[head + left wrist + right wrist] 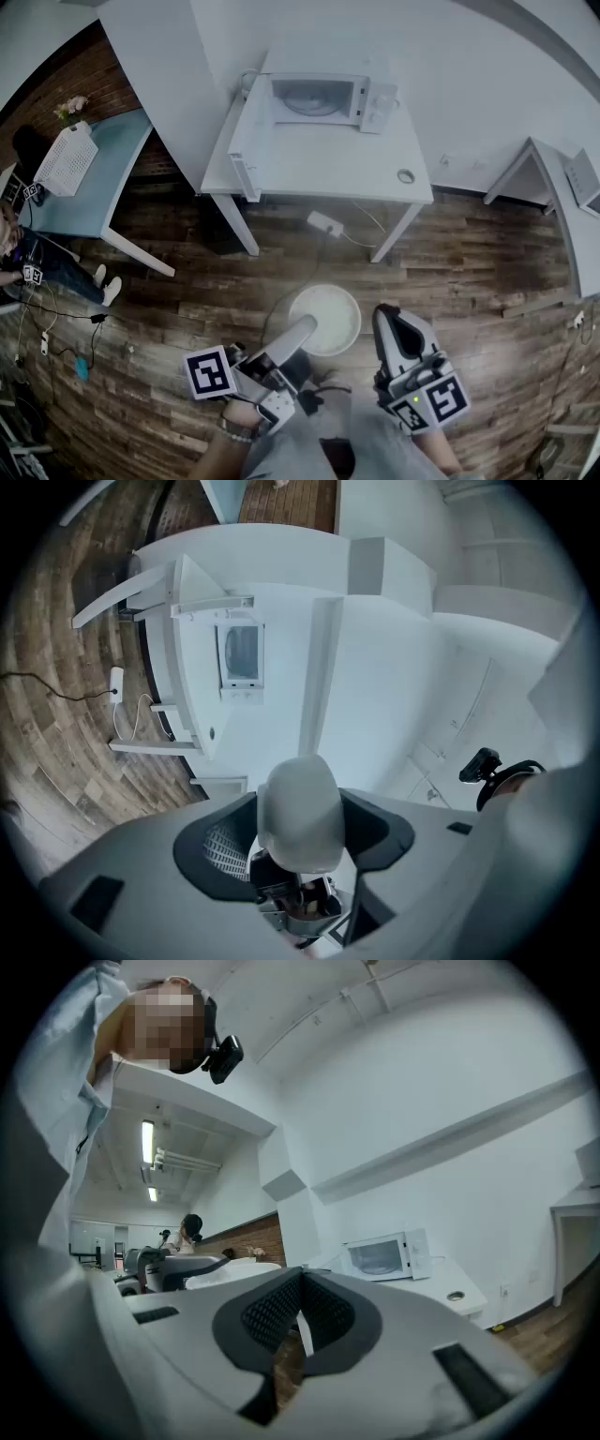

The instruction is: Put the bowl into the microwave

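left gripper (307, 328) pinches the white bowl (330, 314) by its rim; right gripper (387, 317) jaws pressed together, empty. microwave (314, 98) stands open on the table (319, 169).

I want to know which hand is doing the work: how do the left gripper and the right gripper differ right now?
The left gripper grips the white bowl between its jaws; the right gripper holds nothing. The left gripper's jaws stand apart around the bowl; the right gripper's are pressed together. Both are the same grey two-jaw build.
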A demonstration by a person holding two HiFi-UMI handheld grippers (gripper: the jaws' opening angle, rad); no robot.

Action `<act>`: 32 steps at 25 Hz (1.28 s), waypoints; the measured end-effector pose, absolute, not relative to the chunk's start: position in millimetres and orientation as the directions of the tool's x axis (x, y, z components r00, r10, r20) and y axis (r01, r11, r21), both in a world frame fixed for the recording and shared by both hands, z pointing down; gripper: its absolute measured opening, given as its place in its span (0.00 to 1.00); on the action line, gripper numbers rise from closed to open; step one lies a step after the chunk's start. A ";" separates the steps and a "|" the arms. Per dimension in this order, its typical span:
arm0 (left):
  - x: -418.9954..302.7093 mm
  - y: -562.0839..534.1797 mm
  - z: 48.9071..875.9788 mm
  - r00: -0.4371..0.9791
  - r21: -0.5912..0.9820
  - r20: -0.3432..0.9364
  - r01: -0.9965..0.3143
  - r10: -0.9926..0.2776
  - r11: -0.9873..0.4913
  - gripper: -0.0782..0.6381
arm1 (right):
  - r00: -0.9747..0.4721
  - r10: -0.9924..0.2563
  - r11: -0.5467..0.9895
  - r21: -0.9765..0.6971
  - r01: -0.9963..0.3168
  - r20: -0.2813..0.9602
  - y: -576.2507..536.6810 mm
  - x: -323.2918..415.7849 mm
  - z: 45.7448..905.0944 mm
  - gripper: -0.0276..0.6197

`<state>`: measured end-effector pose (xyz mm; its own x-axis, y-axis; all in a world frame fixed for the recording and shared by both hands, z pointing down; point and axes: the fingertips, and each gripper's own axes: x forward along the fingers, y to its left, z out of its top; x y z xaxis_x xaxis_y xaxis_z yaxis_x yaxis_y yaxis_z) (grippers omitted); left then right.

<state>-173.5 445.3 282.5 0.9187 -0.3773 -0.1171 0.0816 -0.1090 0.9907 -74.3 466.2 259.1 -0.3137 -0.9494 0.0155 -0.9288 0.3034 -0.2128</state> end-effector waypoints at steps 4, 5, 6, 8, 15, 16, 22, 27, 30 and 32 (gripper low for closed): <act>-172.5 444.0 283.6 0.917 0.991 -0.118 0.086 -0.380 -0.101 0.45 | -0.325 -0.945 0.315 -0.214 -0.925 0.014 465.5 -78.1 260.7 0.04; -172.2 444.0 284.3 0.918 0.991 -0.117 0.085 -0.379 -0.099 0.45 | -0.327 -0.945 0.317 -0.214 -0.924 0.014 465.7 -78.5 260.8 0.04; -171.8 444.1 284.8 0.919 0.992 -0.116 0.085 -0.376 -0.098 0.45 | -0.328 -0.945 0.317 -0.214 -0.924 0.015 466.0 -78.6 261.1 0.04; -171.3 444.3 286.2 0.922 0.992 -0.113 0.082 -0.372 -0.097 0.45 | -0.327 -0.945 0.316 -0.212 -0.925 0.018 466.3 -78.6 262.0 0.04; -174.0 442.9 286.6 0.923 0.992 -0.111 0.081 -0.368 -0.097 0.45 | -0.293 -0.956 0.280 -0.242 -0.929 0.019 464.1 -74.5 262.8 0.04; -175.7 442.7 286.8 0.923 0.992 -0.110 0.079 -0.369 -0.098 0.45 | -0.286 -0.958 0.273 -0.238 -0.932 0.022 463.7 -74.5 263.2 0.04; -190.1 436.1 288.0 0.918 0.992 -0.111 0.079 -0.380 -0.101 0.45 | -0.262 -0.965 0.250 -0.231 -0.940 0.025 459.8 -80.2 264.5 0.04; -207.3 432.4 287.7 0.919 0.992 -0.111 0.080 -0.379 -0.097 0.45 | -0.245 -0.969 0.232 -0.228 -0.946 0.029 459.6 -92.4 265.3 0.04; -215.0 428.9 290.1 0.921 0.992 -0.114 0.083 -0.372 -0.097 0.45 | -0.225 -0.974 0.210 -0.227 -0.951 0.042 462.2 -96.2 269.9 0.04; -219.7 425.3 292.2 0.921 0.992 -0.119 0.092 -0.371 -0.092 0.45 | -0.214 -0.975 0.197 -0.225 -0.954 0.052 463.0 -98.9 274.6 0.04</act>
<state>-219.7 425.3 292.2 0.9211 -0.3706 -0.1194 0.0917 -0.0916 0.9916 -98.9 463.0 274.6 -0.2141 -0.9754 0.0518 -0.9542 0.1975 -0.2246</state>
